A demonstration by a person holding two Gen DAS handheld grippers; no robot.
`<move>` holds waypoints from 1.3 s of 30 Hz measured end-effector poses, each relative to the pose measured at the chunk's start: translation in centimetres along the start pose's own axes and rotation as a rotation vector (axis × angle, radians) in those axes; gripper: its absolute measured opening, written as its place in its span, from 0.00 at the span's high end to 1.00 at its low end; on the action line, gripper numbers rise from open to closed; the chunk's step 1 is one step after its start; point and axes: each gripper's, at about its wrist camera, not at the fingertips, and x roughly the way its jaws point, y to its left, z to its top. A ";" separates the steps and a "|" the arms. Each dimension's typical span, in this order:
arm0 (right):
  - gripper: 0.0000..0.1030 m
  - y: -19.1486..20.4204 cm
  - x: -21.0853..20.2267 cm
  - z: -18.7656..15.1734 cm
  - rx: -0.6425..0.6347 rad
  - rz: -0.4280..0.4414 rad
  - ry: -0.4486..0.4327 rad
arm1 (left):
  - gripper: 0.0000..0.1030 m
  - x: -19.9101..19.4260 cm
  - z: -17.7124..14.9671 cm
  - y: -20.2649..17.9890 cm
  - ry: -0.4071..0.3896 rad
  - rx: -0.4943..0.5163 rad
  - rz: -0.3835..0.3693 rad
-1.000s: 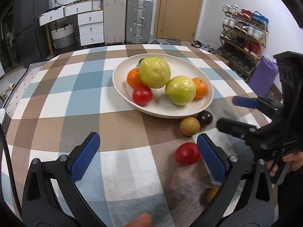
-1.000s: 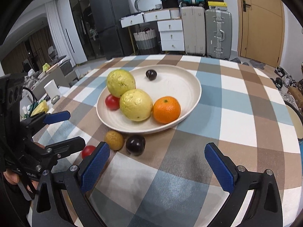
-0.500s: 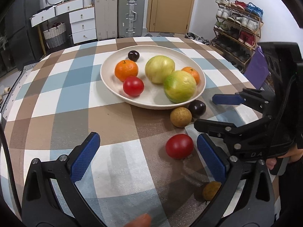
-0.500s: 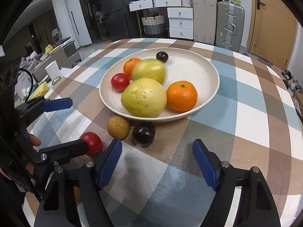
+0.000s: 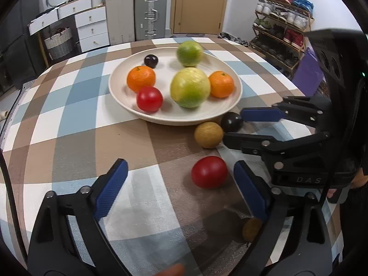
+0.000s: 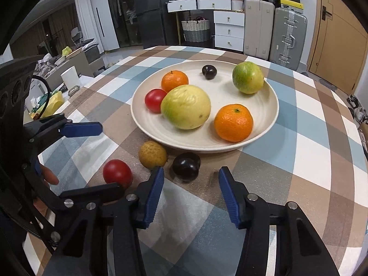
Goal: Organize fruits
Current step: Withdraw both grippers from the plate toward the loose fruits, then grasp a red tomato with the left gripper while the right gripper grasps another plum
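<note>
A cream plate (image 5: 119, 96) (image 6: 271, 115) holds two oranges, two green-yellow fruits, a red tomato and a dark plum. On the cloth beside it lie a dark plum (image 5: 231, 122) (image 6: 186, 166), a tan fruit (image 5: 208, 134) (image 6: 152, 154), a red tomato (image 5: 209, 172) (image 6: 117, 173) and a small tan fruit (image 5: 251, 229). My left gripper (image 5: 180, 184) is open, the red tomato just inside its right finger. My right gripper (image 6: 191, 184) is open, its fingers on either side of the loose dark plum; it also shows in the left wrist view (image 5: 239, 125).
The round table has a checked blue, brown and white cloth (image 5: 76, 124). Beyond it stand suitcases (image 5: 149, 11), white drawers (image 5: 92, 27), a door and a shoe rack (image 5: 283, 23). A purple bag (image 5: 308, 73) sits at the right edge.
Both grippers moved in closer to the loose fruits. The right gripper's fingers narrowed around the dark plum. One green fruit rolled to the far side of the plate.
</note>
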 end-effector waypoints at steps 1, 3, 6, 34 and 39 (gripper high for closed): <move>0.50 0.0 0.0 0.0 -0.001 0.002 0.000 | 0.13 0.1 0.0 -0.1 0.003 0.004 -0.002; 0.52 0.1 0.1 0.2 -0.005 0.008 -0.002 | 0.17 0.1 -0.1 -0.3 0.007 0.014 -0.004; 0.56 0.4 0.3 0.4 -0.020 0.008 0.002 | 0.21 0.4 -0.1 -0.4 0.020 0.025 -0.009; 0.75 0.3 -0.3 0.2 -0.021 0.066 -0.027 | 0.69 0.0 -0.6 -1.0 0.027 0.059 -0.113; 0.75 0.2 -0.3 0.2 -0.018 0.068 -0.024 | 0.71 -0.2 -0.6 -1.3 0.024 0.065 -0.138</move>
